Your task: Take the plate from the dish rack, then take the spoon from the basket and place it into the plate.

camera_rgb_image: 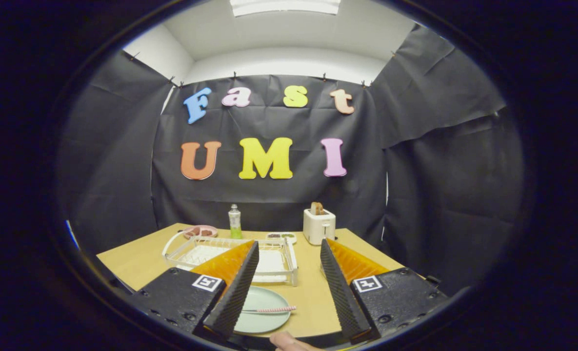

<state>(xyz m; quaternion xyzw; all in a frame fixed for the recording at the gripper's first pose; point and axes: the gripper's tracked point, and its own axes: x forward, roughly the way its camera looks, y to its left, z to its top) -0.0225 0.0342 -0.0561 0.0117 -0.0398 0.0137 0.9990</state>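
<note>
Two risks stand out for you, and both come from how low the jaws [289,287] hang over the work. They are spread wide and hold nothing, with bare surface [313,292] showing between the fingers.

Start with the biggest thing: the surface carries a white wire dish rack [274,258] just ahead of your fingers. It looks empty of plates from here, so the first part of the job appears done. If you swing the tool forward or sideways without lifting, the left finger could catch the rack's near rail and drag it.

Next, the pale green plate [264,317] lies flat on the surface, partly under the left finger and nearer to you than the rack. A downward dip of that finger could tip its rim or push it across the surface.

Smallest, the spoon [271,309] lies across the plate, its patterned handle pointing out past the rim toward the gap between the fingers. That overhang is the weak spot: a brush from either finger could flick it off the plate and undo the placement. I judge the task essentially complete, so back away upward and clear.

A toaster [319,226], a bottle [234,222] and small dishes sit well beyond, out of harm.
</note>
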